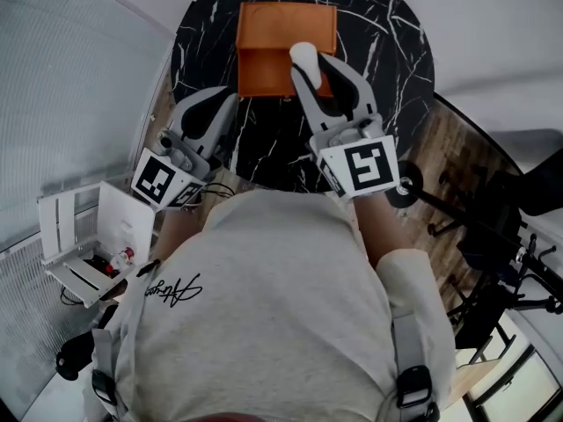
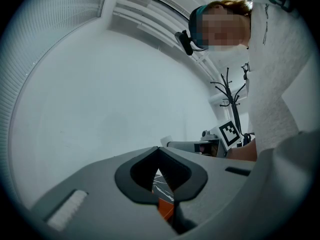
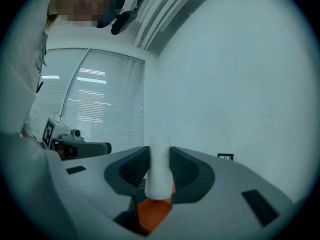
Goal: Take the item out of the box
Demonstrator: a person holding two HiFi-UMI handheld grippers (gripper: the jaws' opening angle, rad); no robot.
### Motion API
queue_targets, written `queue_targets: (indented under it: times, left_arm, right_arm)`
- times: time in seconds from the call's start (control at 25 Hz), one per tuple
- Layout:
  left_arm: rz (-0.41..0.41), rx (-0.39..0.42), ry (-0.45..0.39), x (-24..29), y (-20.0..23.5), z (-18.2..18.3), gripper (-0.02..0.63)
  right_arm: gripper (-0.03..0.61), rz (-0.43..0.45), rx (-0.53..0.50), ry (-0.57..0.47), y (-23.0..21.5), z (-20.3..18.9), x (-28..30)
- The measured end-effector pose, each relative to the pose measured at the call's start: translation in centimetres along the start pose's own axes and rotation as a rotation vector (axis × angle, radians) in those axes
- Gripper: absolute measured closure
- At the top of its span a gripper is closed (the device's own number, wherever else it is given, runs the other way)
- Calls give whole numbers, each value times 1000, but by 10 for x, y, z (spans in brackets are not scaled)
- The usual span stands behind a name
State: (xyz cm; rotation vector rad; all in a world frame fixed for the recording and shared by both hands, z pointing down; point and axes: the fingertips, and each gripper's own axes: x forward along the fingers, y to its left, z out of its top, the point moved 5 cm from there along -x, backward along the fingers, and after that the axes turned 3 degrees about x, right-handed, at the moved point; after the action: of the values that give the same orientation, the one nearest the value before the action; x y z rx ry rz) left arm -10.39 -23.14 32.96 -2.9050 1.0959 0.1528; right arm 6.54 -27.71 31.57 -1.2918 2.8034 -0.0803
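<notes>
— White cylinder (image 3: 160, 169): report the right gripper (image 1: 315, 64) hold.
— I read both ribbed pads clamped on the cylinder's sides. It stands upright between them, with its top end above the jaw tips.
— Position relative to the orange box (image 1: 286, 33)?
— In the head view I see the cylinder over the box, toward 4 o'clock from the box's centre. In the right gripper view the orange lies directly under the cylinder's lower end. I cannot tell whether they touch.
— Box location?
— At 12 o'clock on the round black marble table (image 1: 396, 69).
— Left gripper (image 1: 230, 99)?
— Its jaws are closed tip to tip with nothing gripped. I place it at the table's 8 o'clock edge, near the box's 7 o'clock corner.
</notes>
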Motion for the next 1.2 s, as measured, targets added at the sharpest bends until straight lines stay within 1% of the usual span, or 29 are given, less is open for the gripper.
queue_targets:
  times: [0.32,0.48,0.68,0.8,1.04,1.2]
  left_arm:
    - [-5,4,-4,3,2,2,612]
    - [-5,5,-6,3,2,3,612]
    - [-7,7,-10,1,1,4,612]
    - [-7,9,-13,1,-1,5,611]
    - [-6,9,-14,-1,-5,6,612]
    - [-7,11,-13,0,-7,6,611]
  right_arm:
    - [448,8,-5,-69,2,18,-10]
    - [448,9,-11,-85,3,20,-12]
    - [448,38,-16,-100,9,20,-16]
    - [448,40,-15,-128,10,24,-18]
    - [449,46,-19,-127,11,24,-23]
    - [449,49,-16,-103,15,21,-26]
